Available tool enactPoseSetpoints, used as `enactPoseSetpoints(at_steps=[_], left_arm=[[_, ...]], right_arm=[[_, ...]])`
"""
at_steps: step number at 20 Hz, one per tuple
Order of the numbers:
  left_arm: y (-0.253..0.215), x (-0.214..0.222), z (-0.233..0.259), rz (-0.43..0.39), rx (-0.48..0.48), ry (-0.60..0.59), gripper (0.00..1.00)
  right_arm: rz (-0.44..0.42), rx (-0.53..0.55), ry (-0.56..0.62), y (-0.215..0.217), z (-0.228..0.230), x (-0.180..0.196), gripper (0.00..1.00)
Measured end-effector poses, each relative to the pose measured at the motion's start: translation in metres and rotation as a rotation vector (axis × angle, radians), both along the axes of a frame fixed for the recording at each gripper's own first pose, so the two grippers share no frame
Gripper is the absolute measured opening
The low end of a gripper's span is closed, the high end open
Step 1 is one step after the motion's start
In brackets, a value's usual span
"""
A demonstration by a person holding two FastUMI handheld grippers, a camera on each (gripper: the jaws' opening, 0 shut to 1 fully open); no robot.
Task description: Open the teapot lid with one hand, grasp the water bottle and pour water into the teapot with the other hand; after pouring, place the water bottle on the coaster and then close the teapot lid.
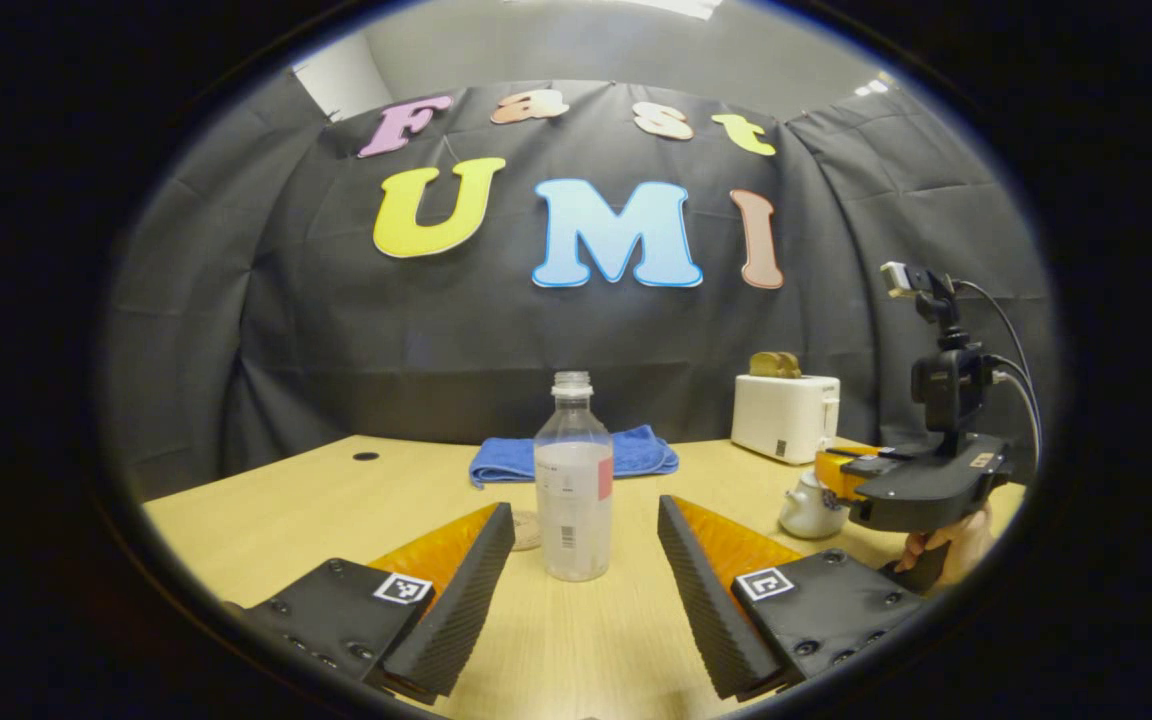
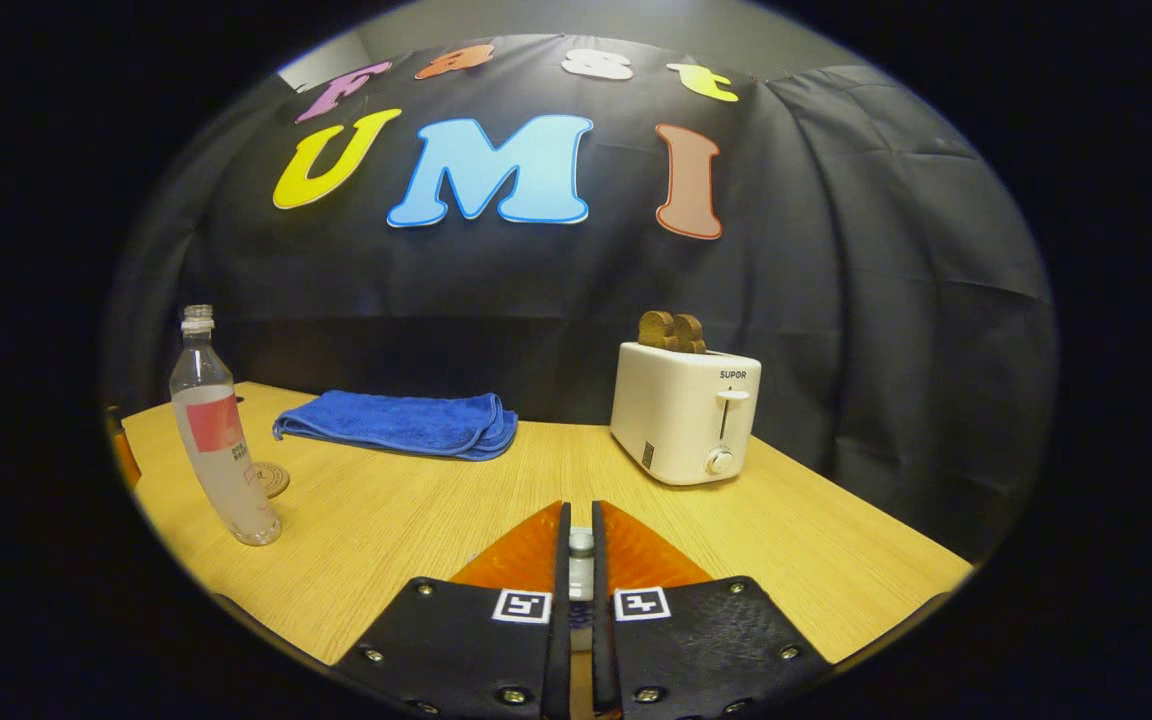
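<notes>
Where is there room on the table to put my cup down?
Bare wood lies between the blue towel and the toaster, and in front of the toaster. It is crowded around the water bottle, the coaster and the teapot.

Even, fairly bright light falls from overhead on my worktop (image 1: 316, 500); a ceiling lamp (image 1: 676, 6) glares white at the top of my left gripper view. Shadows are soft and short under the water bottle (image 1: 573, 480). Both views stay sharp at centre, while straight edges bow strongly toward the rim, where the picture dims.
</notes>
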State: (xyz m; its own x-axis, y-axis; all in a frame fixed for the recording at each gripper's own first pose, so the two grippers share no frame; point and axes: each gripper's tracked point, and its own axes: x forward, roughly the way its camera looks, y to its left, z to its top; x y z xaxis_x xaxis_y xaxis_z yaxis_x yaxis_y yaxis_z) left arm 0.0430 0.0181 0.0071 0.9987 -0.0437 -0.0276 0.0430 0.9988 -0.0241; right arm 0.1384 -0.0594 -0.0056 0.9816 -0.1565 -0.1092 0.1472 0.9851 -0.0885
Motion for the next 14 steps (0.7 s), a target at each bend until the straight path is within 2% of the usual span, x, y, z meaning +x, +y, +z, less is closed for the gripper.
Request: enactPoseSetpoints(at_steps=[6,10,14], left_arm=[[0.001,0.005,0.000,0.004,0.000,-0.004,1.00],[-0.008,0.012,0.004,-0.019,-0.009,-0.018,1.00],[-0.007,0.031,0.008,0.000,0.001,-0.032,1.00]], right_arm=[[0.026,-0.009,-0.019,0.002,0.003,0.001,0.08],[0.038,-0.017,-0.069,0.007,0.021,-0.005,0.09],[0.110,0.005,-0.115,0.028,0.036,-0.034,0.08]])
